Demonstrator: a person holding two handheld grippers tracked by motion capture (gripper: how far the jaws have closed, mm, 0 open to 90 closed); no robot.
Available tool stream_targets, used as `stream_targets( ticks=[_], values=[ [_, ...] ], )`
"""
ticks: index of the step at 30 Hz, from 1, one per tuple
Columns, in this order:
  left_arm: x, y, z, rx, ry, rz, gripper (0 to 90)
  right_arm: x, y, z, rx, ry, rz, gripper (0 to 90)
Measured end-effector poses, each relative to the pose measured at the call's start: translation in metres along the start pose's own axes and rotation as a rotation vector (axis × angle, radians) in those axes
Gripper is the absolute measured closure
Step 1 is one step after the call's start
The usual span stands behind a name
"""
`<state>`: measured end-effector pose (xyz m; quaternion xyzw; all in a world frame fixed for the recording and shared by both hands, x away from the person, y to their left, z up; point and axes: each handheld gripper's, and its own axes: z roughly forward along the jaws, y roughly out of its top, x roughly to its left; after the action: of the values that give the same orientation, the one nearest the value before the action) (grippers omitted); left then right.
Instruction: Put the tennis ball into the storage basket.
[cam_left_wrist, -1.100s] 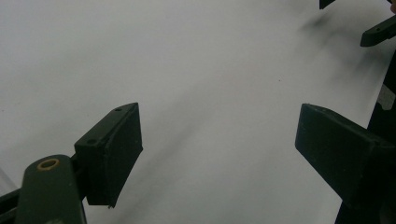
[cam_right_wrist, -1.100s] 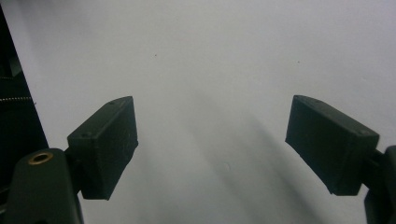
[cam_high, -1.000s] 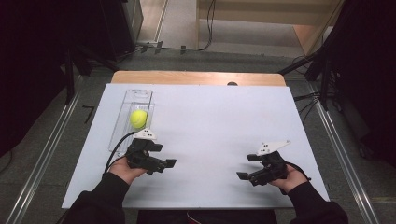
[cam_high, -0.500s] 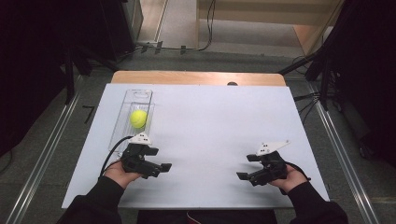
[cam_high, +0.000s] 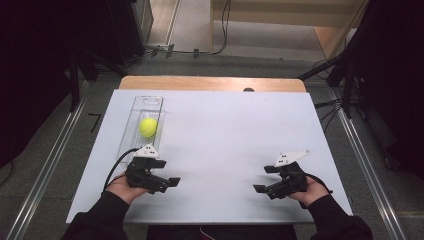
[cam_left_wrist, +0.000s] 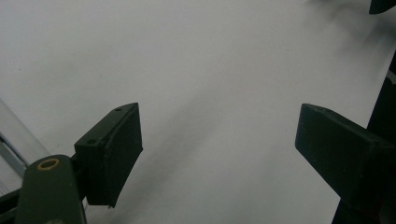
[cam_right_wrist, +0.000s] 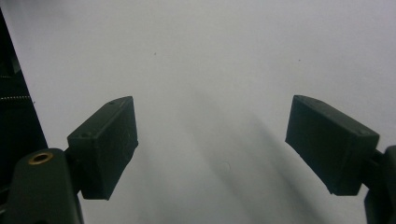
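In the high view, both sleeves (cam_high: 97, 222) ran off the bottom edge. In the left tongs' view, a clear tray (cam_left_wrist: 14, 135) was cut by the left edge, and a dark shape (cam_left_wrist: 383, 4), upper right, was too cropped to identify.

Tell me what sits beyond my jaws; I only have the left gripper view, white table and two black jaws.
Observer: In the high view a yellow-green ball lies inside a clear tray on the table's left side, just beyond the left gripper.
Operator: Report the other gripper.
Observer: The right gripper rests low over the table at its near right; its own view shows its jaws wide apart with nothing between them.
Operator: Confirm my jaws from above.
Observer: From above, your left gripper points toward the table's middle, not toward the ball, and it holds nothing.
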<state>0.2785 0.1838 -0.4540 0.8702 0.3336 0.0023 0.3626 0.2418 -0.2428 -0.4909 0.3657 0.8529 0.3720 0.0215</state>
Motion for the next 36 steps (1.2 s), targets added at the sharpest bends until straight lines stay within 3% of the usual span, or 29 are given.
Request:
stream_targets(
  ticks=[36],
  values=[
    [0.0009,-0.0012,0.0005,0.004,-0.003,0.01,15.5,-0.0002,-0.0002,0.0008,0.004,0.003,0.001,14.8]
  ],
)
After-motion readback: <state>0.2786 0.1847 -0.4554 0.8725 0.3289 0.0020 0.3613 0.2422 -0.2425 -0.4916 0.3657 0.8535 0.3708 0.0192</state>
